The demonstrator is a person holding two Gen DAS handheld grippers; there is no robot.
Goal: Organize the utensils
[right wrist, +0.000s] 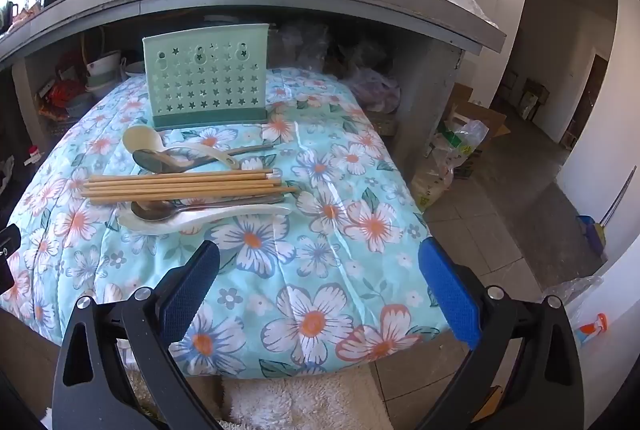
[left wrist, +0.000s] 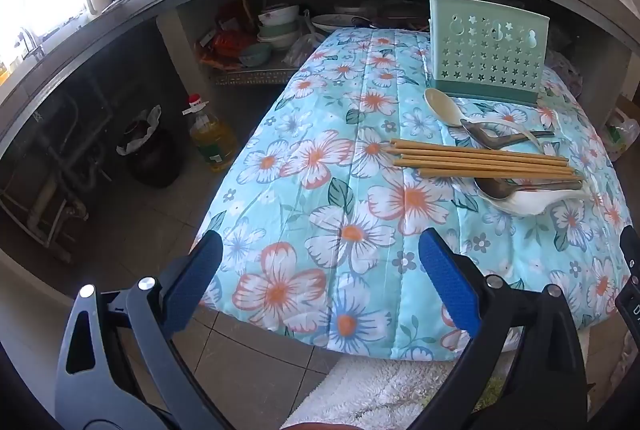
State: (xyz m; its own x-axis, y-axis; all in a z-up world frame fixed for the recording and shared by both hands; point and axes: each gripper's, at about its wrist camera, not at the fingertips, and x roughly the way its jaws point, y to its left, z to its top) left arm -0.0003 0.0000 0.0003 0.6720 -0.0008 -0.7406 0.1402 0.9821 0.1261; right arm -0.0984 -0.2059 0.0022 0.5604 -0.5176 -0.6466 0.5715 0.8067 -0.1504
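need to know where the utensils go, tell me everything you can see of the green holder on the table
The green holder is a pale mint, plastic-looking caddy with a darker green base strip. Its facing wall is punched with rows of star-shaped holes and three larger keyhole-like cutouts along the top. It stands upright at the far side of the floral cloth, just beyond the cream spoon, and no utensils show above its rim. Whether the spoon touches it is unclear. Neither gripper is near it.

My left gripper (left wrist: 320,254) and right gripper (right wrist: 320,262) look alike: black angular arms with triangular cut-outs. Silver screws stud each arm, and textured blue pads (right wrist: 452,290) line the fingers.
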